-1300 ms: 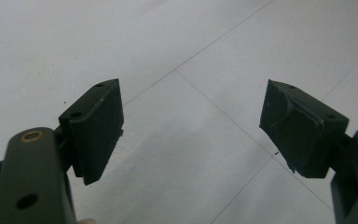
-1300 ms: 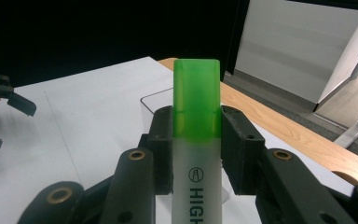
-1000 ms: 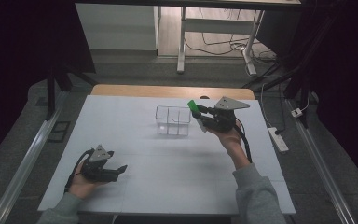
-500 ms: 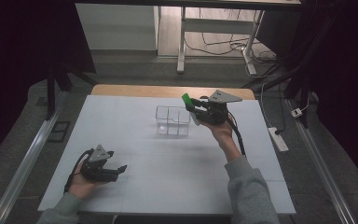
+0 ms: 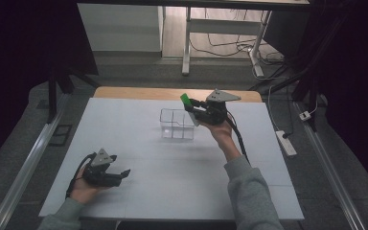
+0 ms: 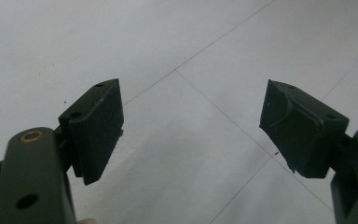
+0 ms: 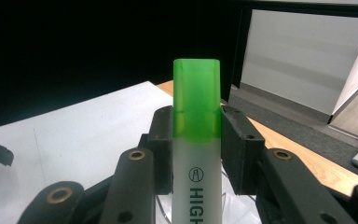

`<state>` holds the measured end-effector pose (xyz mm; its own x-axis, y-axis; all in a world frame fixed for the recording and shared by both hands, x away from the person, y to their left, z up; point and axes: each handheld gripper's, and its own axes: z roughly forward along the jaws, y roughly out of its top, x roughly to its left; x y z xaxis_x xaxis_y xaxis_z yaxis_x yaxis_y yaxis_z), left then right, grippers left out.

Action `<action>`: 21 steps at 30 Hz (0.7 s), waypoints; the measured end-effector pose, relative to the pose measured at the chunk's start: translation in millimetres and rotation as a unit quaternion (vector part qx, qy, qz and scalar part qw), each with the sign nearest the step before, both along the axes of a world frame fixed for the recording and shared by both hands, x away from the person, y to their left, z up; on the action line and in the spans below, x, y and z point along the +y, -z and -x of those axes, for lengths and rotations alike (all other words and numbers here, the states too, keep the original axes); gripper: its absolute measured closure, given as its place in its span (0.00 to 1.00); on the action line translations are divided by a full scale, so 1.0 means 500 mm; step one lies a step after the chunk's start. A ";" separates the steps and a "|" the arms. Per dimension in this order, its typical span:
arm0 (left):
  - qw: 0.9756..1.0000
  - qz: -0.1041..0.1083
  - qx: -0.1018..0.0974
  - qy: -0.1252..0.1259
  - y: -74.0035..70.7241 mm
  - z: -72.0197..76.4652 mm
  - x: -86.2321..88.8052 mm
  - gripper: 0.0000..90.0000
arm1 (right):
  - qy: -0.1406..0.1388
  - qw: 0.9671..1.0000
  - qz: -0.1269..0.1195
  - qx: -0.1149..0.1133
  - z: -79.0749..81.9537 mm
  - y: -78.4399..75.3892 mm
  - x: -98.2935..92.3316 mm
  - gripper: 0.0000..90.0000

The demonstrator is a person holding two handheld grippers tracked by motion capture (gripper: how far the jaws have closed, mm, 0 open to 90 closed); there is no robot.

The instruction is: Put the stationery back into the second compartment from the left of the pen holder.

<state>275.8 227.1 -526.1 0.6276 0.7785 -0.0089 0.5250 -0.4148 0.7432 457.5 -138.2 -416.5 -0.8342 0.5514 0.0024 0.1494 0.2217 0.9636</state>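
Matte white table [image 5: 139,143], thin seam lines crossing it, a strip of bare wood along the far edge. Near the middle, a clear plastic box [image 5: 177,123], square, split into compartments.

Highlighter [image 7: 196,154] pinched between the jaws of the right gripper [image 5: 195,106]: flat-sided frosted white barrel, translucent bright green cap with squared corners, black "HIGH" lettering plus a small round logo on the barrel. Held up off the table, just beside the box's right edge, cap poking out past the jaws toward the far left. Couldn't tell whether over the box or only next to it.

Left gripper [image 5: 122,173] down at the near left, well apart from the box, hand [image 5: 84,188] wrapped around it. Jaws spread wide, chunky black blocks with scuffed angled faces, nothing between them but tabletop.
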 end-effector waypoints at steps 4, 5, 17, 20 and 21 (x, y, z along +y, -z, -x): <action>1.000 0.000 0.000 0.000 0.000 0.000 0.000 0.24 | -0.002 1.000 -0.001 -0.001 -0.007 -0.003 0.011 0.74; 1.000 0.000 0.000 0.000 0.000 0.000 0.000 0.24 | -0.003 1.000 -0.003 -0.002 -0.008 -0.003 0.015 0.74; 1.000 0.001 0.001 0.000 0.000 0.000 0.000 0.24 | -0.012 1.000 -0.009 -0.001 -0.025 -0.004 0.056 0.74; 1.000 0.001 0.001 0.000 0.000 0.001 0.000 0.24 | -0.014 1.000 -0.008 -0.001 -0.028 -0.004 0.063 0.74; 1.000 0.001 0.001 0.000 0.000 0.001 0.000 0.24 | -0.014 1.000 -0.008 -0.001 -0.028 -0.004 0.063 0.74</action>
